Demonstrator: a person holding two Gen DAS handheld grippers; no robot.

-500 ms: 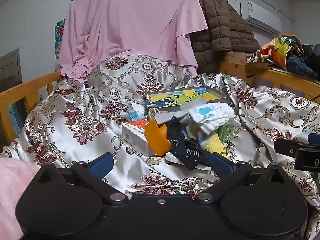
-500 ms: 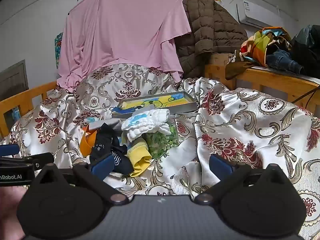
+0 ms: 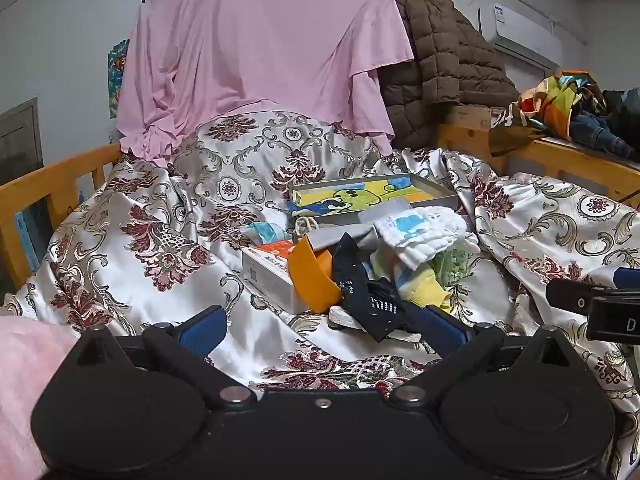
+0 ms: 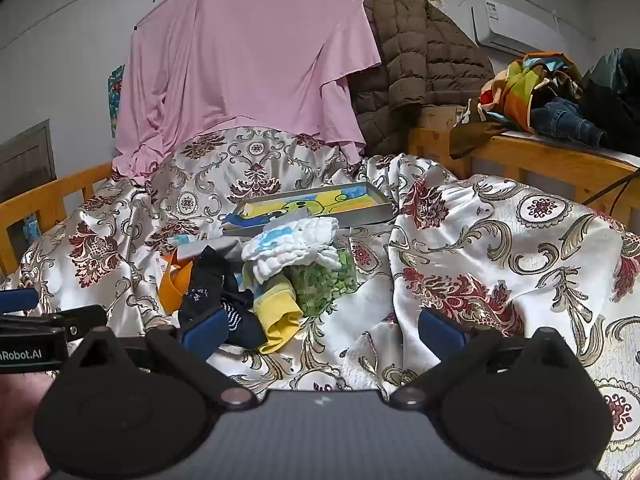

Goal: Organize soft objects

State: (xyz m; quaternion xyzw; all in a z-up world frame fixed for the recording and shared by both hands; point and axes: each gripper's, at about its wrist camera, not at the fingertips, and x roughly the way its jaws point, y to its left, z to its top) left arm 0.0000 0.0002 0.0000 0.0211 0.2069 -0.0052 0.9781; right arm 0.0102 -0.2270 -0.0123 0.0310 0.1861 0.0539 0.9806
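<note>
Left claw (image 3: 320, 326) was wide, empty; the sock pile (image 3: 376, 276) lay just ahead, right of its centre. Right claw (image 4: 320, 330) was wide, empty; pile ahead-left. Step looked like approach; next likely needs closing on one black sock (image 4: 212, 288).

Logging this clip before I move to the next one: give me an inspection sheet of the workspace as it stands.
Surface: bedspread, floral satin, rumpled, over a wooden-railed bed.
Job's things: white cloth, dark sock, yellow sock and orange piece, heaped together mid-bed.
Clutter: white box left of the heap; green bag at its right; tray behind it.
Grippers: left tool open, empty; right tool open, empty; both short of the heap.
Cables: one dark cable at the right rail.
Surroundings: pink sheet and brown jacket hung behind; clothes pile on the right shelf; air conditioner on the wall.
</note>
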